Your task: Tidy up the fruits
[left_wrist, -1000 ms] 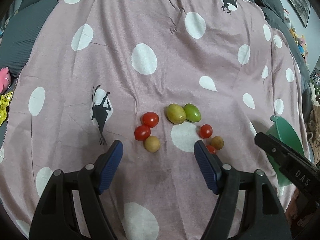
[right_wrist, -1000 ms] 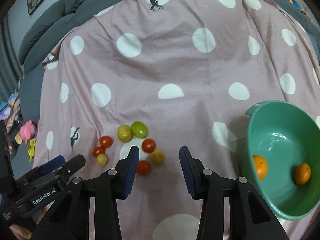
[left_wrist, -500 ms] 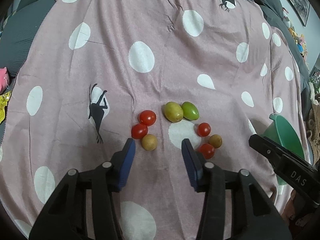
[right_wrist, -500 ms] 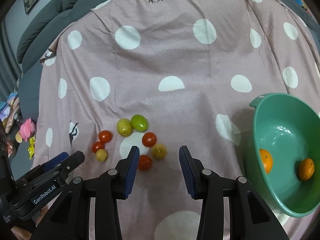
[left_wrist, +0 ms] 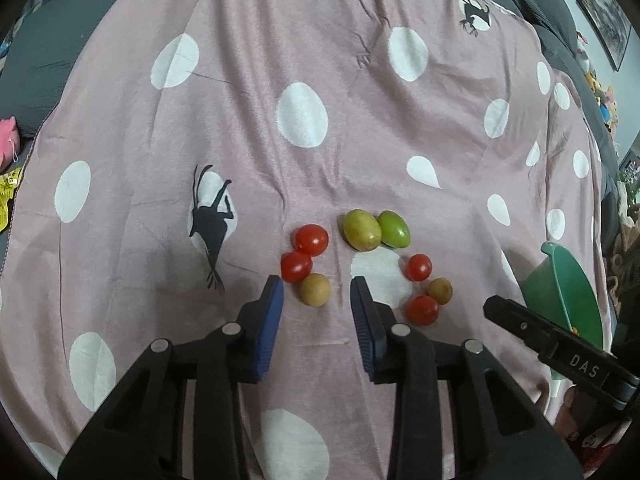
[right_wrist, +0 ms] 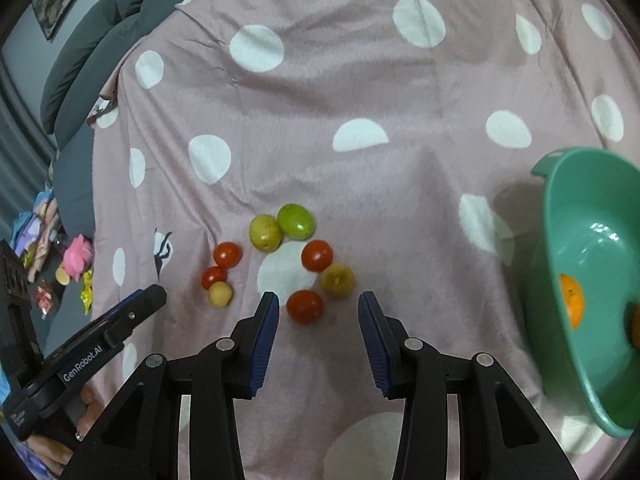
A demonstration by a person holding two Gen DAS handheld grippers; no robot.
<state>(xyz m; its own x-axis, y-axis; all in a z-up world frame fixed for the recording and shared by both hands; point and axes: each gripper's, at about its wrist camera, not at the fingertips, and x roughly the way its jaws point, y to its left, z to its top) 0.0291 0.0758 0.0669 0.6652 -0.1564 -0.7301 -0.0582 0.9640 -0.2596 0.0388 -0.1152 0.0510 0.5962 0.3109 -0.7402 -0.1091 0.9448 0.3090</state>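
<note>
Second orange [right_wrist: 635, 326] in bowl [right_wrist: 560, 200] half cut off

Each tool [left_wrist: 316, 292] is black with silver screws, ribbed blue pads [right_wrist: 264, 340] and white lettering.

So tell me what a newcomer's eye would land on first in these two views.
First, the cluster of small fruit on the pink polka-dot cloth: red tomatoes, two green fruits and tan ones, lying just ahead of both grippers. Next, the green bowl at the right edge, with oranges inside. The left gripper has its jaws closing with nothing pressed between them, a tan fruit just ahead of the tips; the right gripper is open.
</note>
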